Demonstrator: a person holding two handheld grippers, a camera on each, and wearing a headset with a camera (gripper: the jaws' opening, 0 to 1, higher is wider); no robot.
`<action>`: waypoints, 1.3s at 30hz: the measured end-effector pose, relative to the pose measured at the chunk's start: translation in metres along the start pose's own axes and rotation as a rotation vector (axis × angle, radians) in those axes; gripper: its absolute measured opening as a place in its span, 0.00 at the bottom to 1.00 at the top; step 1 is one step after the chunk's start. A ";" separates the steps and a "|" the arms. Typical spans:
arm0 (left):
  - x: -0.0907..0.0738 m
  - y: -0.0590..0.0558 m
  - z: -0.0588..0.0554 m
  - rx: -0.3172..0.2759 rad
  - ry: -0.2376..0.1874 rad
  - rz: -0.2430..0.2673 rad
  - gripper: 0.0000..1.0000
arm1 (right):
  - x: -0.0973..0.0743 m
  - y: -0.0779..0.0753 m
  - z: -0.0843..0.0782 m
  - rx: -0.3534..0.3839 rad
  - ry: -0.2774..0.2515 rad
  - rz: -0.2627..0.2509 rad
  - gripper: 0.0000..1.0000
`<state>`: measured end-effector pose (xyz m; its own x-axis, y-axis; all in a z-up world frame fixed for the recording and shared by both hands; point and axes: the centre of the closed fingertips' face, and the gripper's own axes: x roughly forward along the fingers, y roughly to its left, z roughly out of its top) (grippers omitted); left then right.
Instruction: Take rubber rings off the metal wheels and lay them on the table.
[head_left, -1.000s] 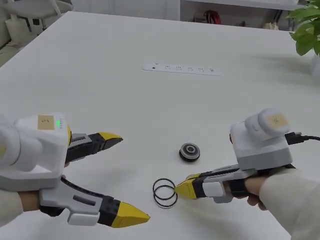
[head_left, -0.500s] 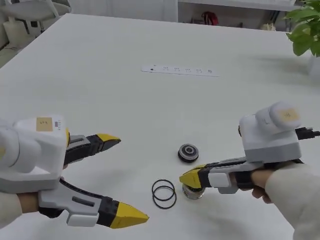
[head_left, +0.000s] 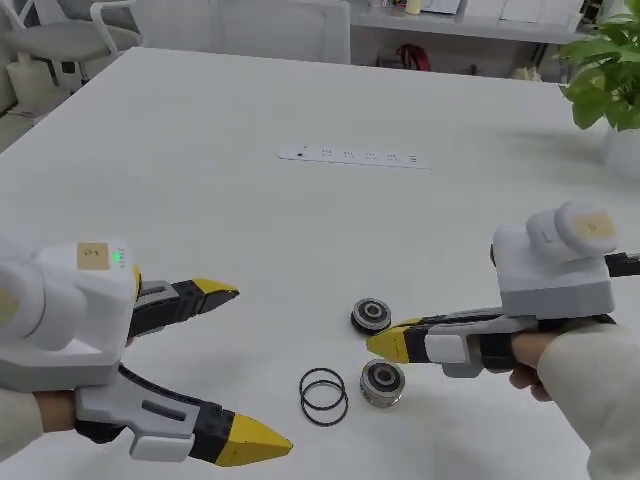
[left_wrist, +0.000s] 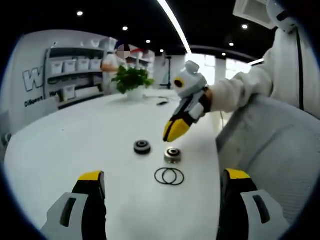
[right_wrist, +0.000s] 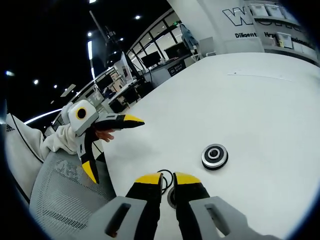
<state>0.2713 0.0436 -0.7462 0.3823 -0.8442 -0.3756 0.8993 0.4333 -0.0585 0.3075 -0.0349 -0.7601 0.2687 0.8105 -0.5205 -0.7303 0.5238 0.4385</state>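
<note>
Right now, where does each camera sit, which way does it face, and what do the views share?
Head view: on the headset, facing forward and down at the table; shows the open left gripper, the shut right gripper, both sleeves.
Left gripper view: on the left gripper, facing along its spread jaws towards the right gripper and the person's torso.
Right gripper view: on the right gripper, facing along its closed jaws towards the left gripper.
Shared: all three show the dark-rimmed wheel.
</note>
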 end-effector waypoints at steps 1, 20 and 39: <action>0.000 0.000 -0.001 0.002 0.005 0.002 1.00 | -0.001 -0.001 0.002 -0.001 -0.005 -0.005 0.06; -0.007 -0.001 0.003 -0.008 -0.006 0.001 1.00 | -0.037 -0.008 0.040 -0.022 -0.173 -0.075 0.12; -0.025 -0.011 0.043 -0.032 -0.094 -0.040 1.00 | -0.062 0.016 0.038 -0.076 -0.185 -0.059 0.25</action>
<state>0.2613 0.0466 -0.6966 0.3658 -0.8863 -0.2841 0.9076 0.4073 -0.1021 0.3032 -0.0668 -0.6931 0.4179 0.8171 -0.3971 -0.7535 0.5559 0.3509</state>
